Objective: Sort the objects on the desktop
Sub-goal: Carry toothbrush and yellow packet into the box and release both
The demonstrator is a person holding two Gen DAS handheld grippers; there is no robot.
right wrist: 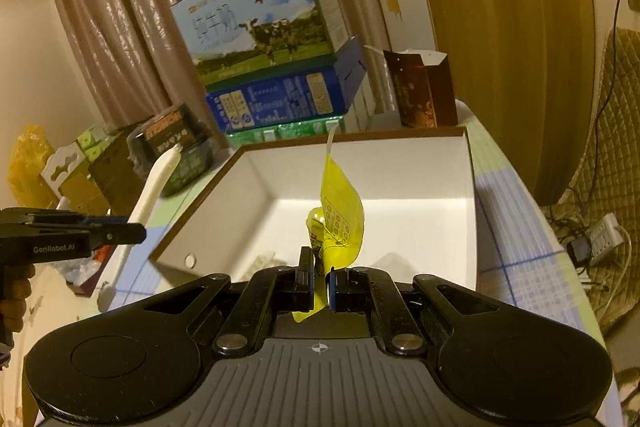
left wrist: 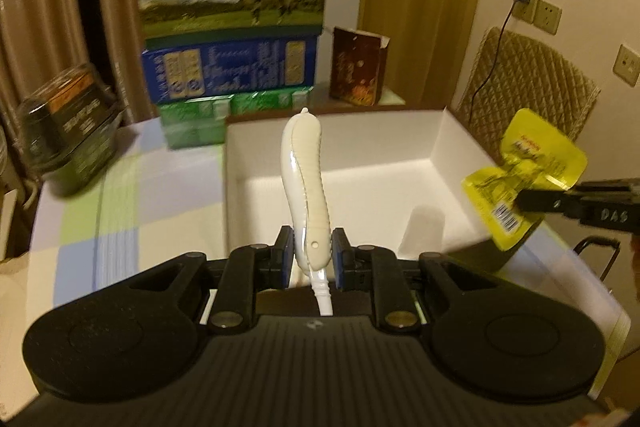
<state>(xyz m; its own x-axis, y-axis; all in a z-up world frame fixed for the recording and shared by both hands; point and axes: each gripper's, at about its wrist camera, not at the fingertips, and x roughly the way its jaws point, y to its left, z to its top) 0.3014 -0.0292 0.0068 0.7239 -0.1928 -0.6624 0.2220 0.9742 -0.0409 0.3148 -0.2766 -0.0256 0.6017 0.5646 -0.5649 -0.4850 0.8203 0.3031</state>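
Evidently both hands are carrying their loads toward the same place: the open white cardboard box (left wrist: 436, 155) with a brown rim that sits on the pastel checked tabletop (left wrist: 120, 187). The left gripper (left wrist: 311, 255) has its jaws closed on the lower end of a curved cream-white plastic handle with a ribbed back (left wrist: 305, 179), whose white cord runs back between the jaws; gripped near the cord end, the handle stands up and forward, so its tip hangs over the near wall of the box. The right gripper (right wrist: 320, 283) is clamped on a crumpled yellow foil sachet with a barcode (right wrist: 340, 215), pinched at its twisted middle so that both flaps spread free; it too hangs above the box's white floor, which looks bare apart from a faint pale patch near the front corner that may be only a reflection.

Both items are off the tabletop and neither is yet inside. Held over the opening like this, each probably needs only lowering and release. Behind the box, a stack of milk cartons (left wrist: 236, 27) and a dark brown open carton (left wrist: 358, 67) stand apart, against the curtains.
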